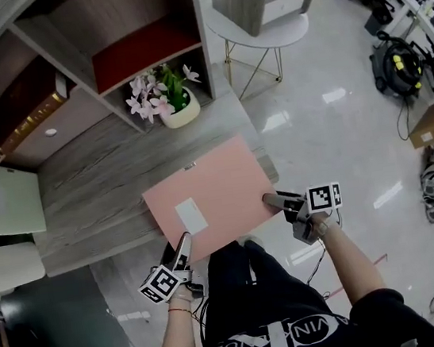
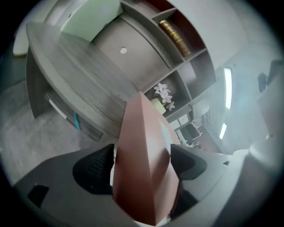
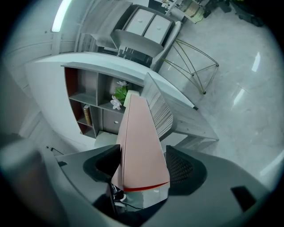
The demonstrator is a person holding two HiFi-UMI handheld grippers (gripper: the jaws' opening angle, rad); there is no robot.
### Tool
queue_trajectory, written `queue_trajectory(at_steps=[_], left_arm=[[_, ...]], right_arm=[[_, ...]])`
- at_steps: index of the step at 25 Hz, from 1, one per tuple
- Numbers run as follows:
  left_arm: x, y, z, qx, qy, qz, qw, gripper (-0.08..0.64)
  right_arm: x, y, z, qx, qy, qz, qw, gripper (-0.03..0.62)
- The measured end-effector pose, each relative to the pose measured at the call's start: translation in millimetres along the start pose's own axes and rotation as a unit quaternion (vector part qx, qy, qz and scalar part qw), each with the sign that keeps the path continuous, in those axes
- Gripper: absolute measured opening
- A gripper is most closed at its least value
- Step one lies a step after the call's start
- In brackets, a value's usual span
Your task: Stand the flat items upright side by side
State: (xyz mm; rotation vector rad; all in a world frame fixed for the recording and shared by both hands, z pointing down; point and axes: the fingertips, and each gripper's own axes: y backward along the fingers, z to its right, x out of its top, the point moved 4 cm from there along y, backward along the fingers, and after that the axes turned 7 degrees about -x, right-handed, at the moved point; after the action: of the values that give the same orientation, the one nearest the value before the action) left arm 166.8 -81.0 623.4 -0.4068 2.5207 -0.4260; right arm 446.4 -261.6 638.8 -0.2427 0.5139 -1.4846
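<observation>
Along the far wall, a grey wood shelf unit [image 1: 63, 46] with red-backed compartments rises behind a long grey wood-grain counter [image 1: 91, 186]. Off to the right, a round white side table [image 1: 261, 30] on thin metal legs stands on the glossy pale floor [image 1: 332, 136].

Over the right end of the counter is the pink folder [image 1: 222, 180], broad face up. Its near part reaches out past the counter's near edge toward the person in a black top. Whether it rests on the wood or is lifted just clear, I cannot tell. A pot of pink and white flowers [image 1: 164, 96] stands at the foot of the shelf unit, near the folder's far edge.

The left gripper [image 1: 184, 245] is at the folder's near left corner. The folder's edge runs between its jaws, which stand wide apart. A thin light sliver shows between one pad [image 2: 95, 168] and the pink surface, so it is not clamping.

The right gripper [image 1: 273, 199] is on the folder's right edge, close to the near corner. Its pads [image 3: 183, 168] sit snug against both faces of the folder, gripping it.

A small white label [image 1: 191, 215] is stuck on the folder's upper face, toward the near left.
</observation>
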Motion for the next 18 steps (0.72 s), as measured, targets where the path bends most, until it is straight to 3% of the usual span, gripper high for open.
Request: queue_trajectory(at_steps=[3, 6, 9, 11, 12, 14, 16, 18], left_arm=[[-20, -5, -9, -0.071, 0.107, -0.007, 0.9917, 0.407], [-37, -11, -9, -0.162, 0.187, -0.019, 0.9688, 0.411], [-38, -14, -7, -0.224, 0.201, -0.016, 0.9536, 0.411], [-38, -14, -5, -0.246, 0.199, -0.027, 0.9483, 0.41], [-39, -14, -4, -0.251, 0.196, -0.036, 0.9472, 0.408], [-40, -14, -2, -0.251, 0.19, -0.051, 0.9478, 0.323], [-40, -13, 1, -0.244, 0.195, -0.052, 0.9487, 0.306], [-40, -11, 4, -0.235, 0.202, -0.047, 0.9497, 0.301]], right_arm=[[1, -2, -6, 0.028, 0.01, 0.002, 1.0, 0.333], [2, -3, -10, 0.046, 0.013, 0.005, 0.999, 0.331], [1, 1, 5, 0.0, 0.014, -0.008, 1.0, 0.331], [1, 1, 6, -0.002, 0.015, -0.012, 1.0, 0.331], [1, 2, 7, -0.011, 0.015, -0.012, 1.0, 0.331], [3, 4, 6, -0.024, 0.014, -0.009, 1.0, 0.331], [6, 0, -5, 0.007, 0.021, 0.003, 1.0, 0.331], [9, -2, -8, 0.003, 0.046, 0.013, 0.999, 0.321]])
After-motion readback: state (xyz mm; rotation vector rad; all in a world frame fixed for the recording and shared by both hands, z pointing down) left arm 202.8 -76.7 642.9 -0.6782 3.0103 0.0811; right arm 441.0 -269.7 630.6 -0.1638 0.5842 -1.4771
